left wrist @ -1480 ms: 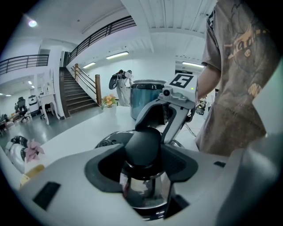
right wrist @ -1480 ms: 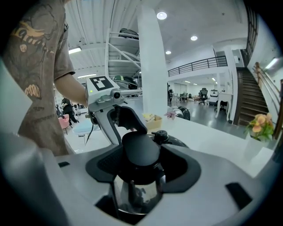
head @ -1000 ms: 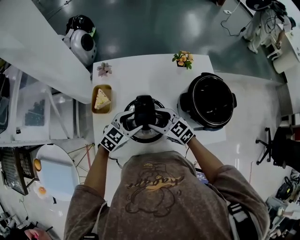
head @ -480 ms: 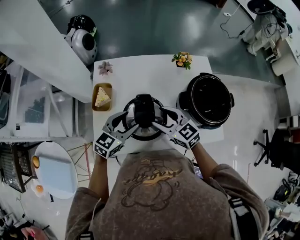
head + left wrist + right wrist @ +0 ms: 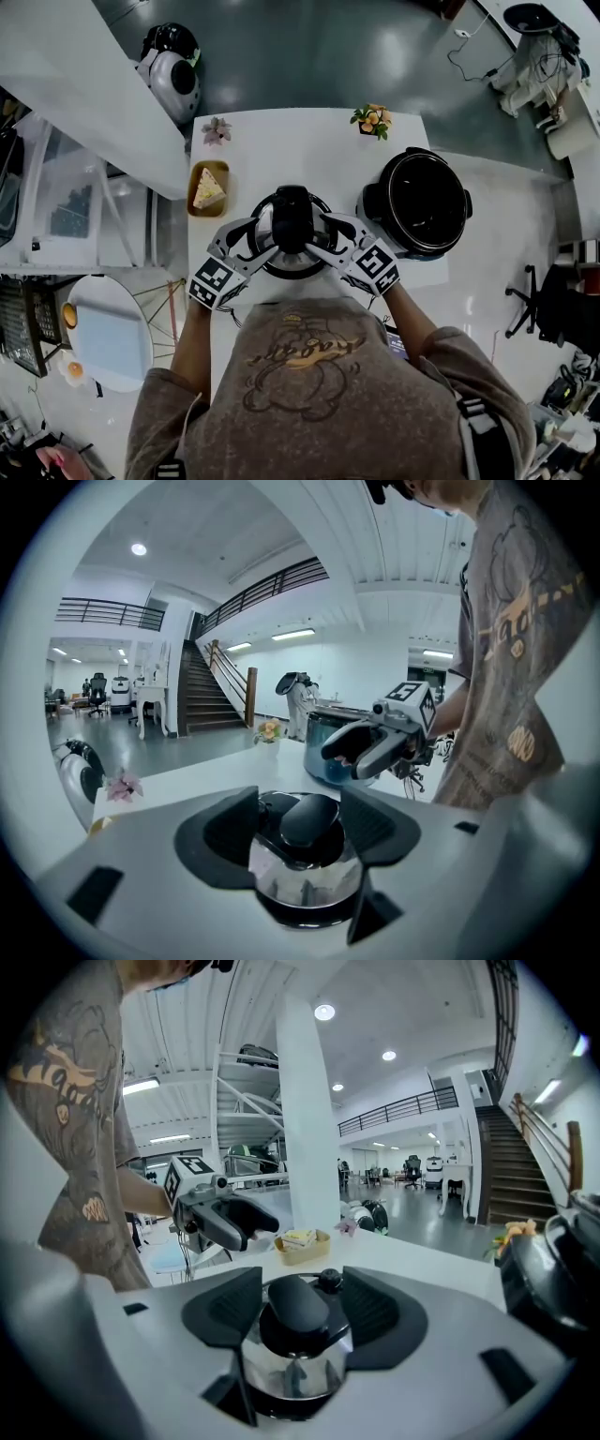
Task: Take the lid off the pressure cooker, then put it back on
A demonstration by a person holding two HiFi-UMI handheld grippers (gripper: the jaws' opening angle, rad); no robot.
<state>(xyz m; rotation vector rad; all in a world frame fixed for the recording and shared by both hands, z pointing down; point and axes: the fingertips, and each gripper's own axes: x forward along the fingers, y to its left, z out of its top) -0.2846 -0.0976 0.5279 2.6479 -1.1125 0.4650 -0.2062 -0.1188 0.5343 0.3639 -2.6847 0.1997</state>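
Note:
The steel lid [image 5: 270, 269] with its big black handle [image 5: 291, 217] is over the middle of the white table [image 5: 300, 155], apart from the open black cooker pot [image 5: 422, 202] at the right. My left gripper [image 5: 267, 242] comes in from the left and my right gripper [image 5: 319, 240] from the right. In the left gripper view the left gripper [image 5: 300, 822] has its pads tight against the handle's base [image 5: 309, 819]. The right gripper [image 5: 302, 1309] grips the handle [image 5: 298, 1305] the same way. Whether the lid's rim rests on the table is hidden.
A small tray with a cake slice [image 5: 208, 187] lies left of the lid. A pink flower [image 5: 217, 129] and a pot of orange flowers [image 5: 373, 119] stand at the table's far edge. A round white table [image 5: 108, 337] stands on the floor at the left.
Both grippers have come up toward the head camera, their marker cubes now larger and further apart. The lid's handle stays between them.

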